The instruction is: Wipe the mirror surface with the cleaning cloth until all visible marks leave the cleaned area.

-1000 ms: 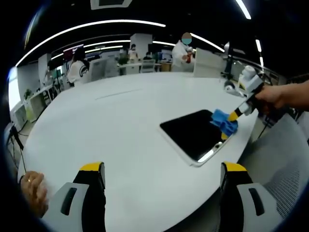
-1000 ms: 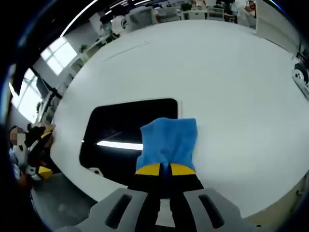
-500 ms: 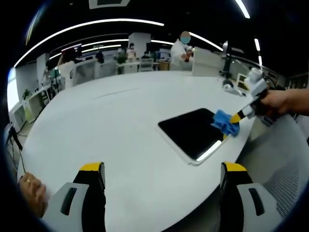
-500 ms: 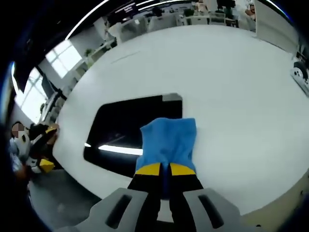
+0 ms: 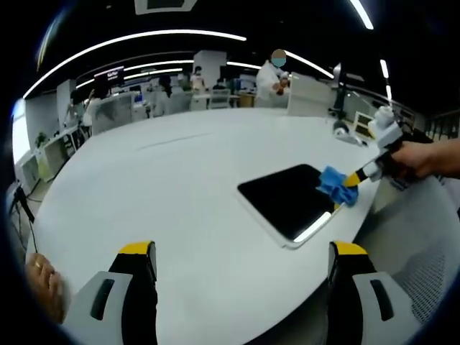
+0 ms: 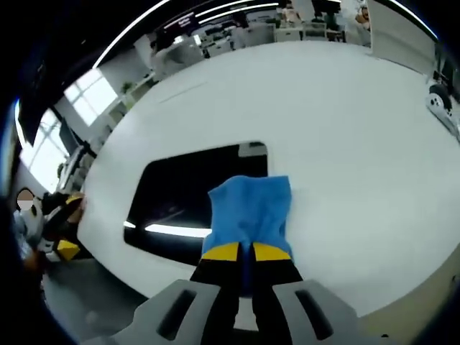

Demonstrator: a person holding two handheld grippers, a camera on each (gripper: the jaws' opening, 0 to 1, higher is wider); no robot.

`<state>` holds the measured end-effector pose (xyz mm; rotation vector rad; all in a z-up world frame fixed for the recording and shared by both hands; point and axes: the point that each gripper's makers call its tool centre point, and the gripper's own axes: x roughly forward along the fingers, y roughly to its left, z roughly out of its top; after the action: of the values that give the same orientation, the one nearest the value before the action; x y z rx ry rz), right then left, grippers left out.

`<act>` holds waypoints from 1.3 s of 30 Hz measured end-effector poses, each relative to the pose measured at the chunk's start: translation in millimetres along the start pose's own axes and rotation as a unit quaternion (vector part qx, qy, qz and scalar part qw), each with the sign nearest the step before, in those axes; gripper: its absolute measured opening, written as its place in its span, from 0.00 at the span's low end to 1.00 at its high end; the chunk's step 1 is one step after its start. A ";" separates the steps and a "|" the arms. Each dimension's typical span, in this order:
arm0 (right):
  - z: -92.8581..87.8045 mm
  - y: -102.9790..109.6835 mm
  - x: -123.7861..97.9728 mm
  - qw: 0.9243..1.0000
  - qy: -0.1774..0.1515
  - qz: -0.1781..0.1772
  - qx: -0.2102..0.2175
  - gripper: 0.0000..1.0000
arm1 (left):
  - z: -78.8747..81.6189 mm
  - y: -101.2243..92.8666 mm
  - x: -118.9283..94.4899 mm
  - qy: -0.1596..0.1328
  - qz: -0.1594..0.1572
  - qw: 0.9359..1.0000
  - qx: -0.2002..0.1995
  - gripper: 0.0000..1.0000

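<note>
A dark rectangular mirror (image 5: 290, 201) with a pale frame lies flat on the white table (image 5: 172, 187) near its right edge. My right gripper (image 5: 352, 180), held by a hand, is shut on a blue cleaning cloth (image 5: 335, 185) pressed at the mirror's far right corner. In the right gripper view the blue cloth (image 6: 250, 213) hangs from the shut yellow-tipped right gripper (image 6: 246, 251) over the mirror's (image 6: 187, 194) right edge, half on the glass, half on the table (image 6: 345, 136). My left gripper (image 5: 241, 259) stands open above the near table, well short of the mirror, holding nothing.
A small white device (image 5: 343, 129) sits on the table beyond the mirror. Several people and desks (image 5: 194, 90) stand in the office behind. A hand (image 5: 44, 284) shows at lower left. The table edge (image 5: 359, 223) drops off just right of the mirror.
The right gripper with the cloth has shifted slightly along the mirror's far corner. The left gripper stays where it was. People in the background have walked.
</note>
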<state>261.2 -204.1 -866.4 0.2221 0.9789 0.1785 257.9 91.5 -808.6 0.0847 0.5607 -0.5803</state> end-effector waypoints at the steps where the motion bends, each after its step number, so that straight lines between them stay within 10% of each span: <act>1: 0.1 -0.1 0.0 1.000 0.000 0.000 0.002 0.00 | -0.2 -0.2 0.2 0.001 0.000 1.000 0.000 1.00; 39: -3.0 29.6 11.3 0.996 0.075 0.014 0.044 0.00 | 1.9 0.8 0.1 -0.005 0.001 1.000 0.001 1.00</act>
<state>263.4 -172.5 -869.2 0.3068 1.1355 0.1798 259.3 91.7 -807.1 0.0847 0.5500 -0.5782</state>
